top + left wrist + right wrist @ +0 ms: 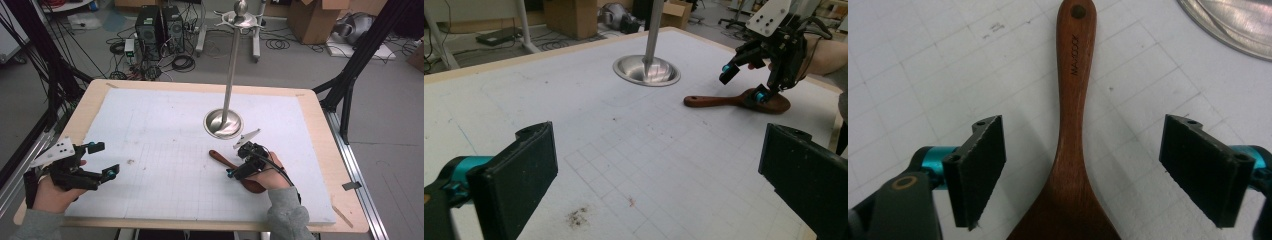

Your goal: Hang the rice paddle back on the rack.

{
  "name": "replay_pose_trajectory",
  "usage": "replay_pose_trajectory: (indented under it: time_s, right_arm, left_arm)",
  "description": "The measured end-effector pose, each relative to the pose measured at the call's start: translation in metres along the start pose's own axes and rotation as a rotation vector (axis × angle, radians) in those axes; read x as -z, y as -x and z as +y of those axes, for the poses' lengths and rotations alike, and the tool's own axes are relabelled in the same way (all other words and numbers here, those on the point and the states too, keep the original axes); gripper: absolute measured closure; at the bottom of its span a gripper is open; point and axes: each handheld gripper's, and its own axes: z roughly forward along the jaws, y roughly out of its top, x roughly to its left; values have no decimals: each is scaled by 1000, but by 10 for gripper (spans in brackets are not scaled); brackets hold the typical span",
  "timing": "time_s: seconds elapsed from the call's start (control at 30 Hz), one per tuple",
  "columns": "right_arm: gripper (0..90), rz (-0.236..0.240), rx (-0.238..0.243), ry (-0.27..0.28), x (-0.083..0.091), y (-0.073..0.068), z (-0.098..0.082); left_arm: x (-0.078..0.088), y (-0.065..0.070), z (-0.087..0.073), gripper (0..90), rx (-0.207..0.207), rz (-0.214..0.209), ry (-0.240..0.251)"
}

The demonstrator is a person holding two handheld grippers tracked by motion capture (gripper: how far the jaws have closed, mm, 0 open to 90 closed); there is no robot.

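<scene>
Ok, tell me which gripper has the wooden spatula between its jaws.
The right gripper: its open jaws straddle the wooden spatula without touching. The left gripper hovers over bare mat.

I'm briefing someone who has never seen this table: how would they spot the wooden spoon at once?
Start at the metal stand, whose round base sits on the white gridded mat. Just in front of that base lies the wooden spoon, flat, between the open jaws of the right gripper. It is the only dark reddish-brown thing there, with a hole at its handle end.
</scene>
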Motion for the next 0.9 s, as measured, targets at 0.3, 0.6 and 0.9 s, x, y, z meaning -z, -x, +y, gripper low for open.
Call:
replay_pose_trajectory:
  time_s: [0.3,0.6,0.9]
  right_arm:
    - [296,2,11,-24,-1,-1,5]
    - [425,19,-2,-66,-5,-1,7]
    - [500,11,-23,-102,-9,-3,10]
  left_arm:
    - [4,0,-2,28,5,10,0]
    - [6,0,-3,28,4,14,-2]
    - [9,-1,-3,28,8,22,3]
